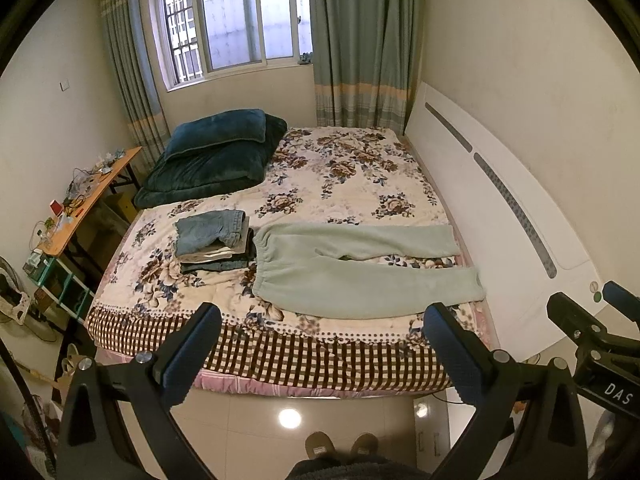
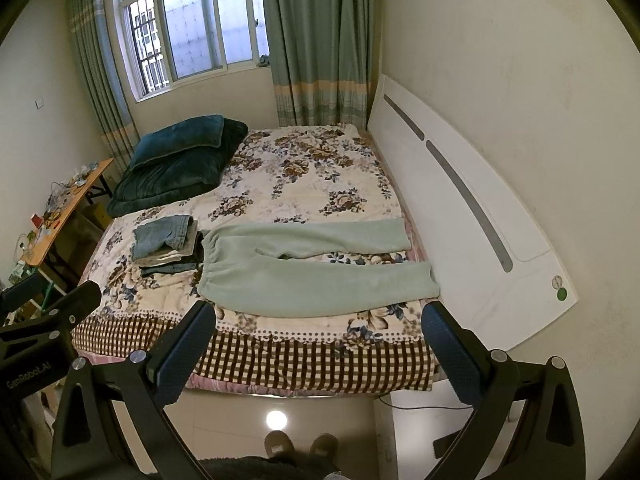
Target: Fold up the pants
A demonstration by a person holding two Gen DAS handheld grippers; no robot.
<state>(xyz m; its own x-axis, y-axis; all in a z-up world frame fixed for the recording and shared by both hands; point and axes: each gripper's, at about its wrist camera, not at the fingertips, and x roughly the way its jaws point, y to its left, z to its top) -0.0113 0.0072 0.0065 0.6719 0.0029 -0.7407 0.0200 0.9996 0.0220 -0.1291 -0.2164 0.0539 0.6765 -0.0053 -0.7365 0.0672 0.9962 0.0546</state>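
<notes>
Pants point(image 1: 360, 268), pale green fleece, laid flat across near half of bed point(image 1: 280, 344), unfolded; waistband toward left, both legs running right toward white headboard point(image 1: 500, 216), legs slightly apart with floral cover showing between.

Left gripper point(image 1: 320, 328): jaws spread wide, nothing between them, held in air short of bed's near edge, well apart from pants. Blue pads on inner faces of fingers point(image 1: 188, 356).

Right gripper point(image 2: 320, 328): jaws likewise spread wide, holding nothing, short of near edge, above checked border of bedcover. Near leg of pants point(image 2: 320, 288) lies just beyond fingertips in right wrist view; no contact.

Right gripper's body visible at right edge of left wrist view; left gripper's body at left edge of right wrist view. Both side by side, same height roughly.

Just beside waistband, touching or nearly: stack of folded clothes point(image 1: 216, 244), denim piece on top, lighter and darker pieces beneath.

Farther back, left corner of bed: dark teal pillow point(image 1: 220, 132) on folded dark teal quilt point(image 1: 208, 176).

Beyond bed: window point(image 1: 236, 20) with green curtains point(image 1: 360, 40) either side. Left of bed: wooden side table point(image 1: 92, 196), cluttered with small items, too small to identify.

Below grippers: tiled floor point(image 1: 260, 416) with lamp glare, slippered feet point(image 1: 340, 444) of person at bottom edge.
</notes>
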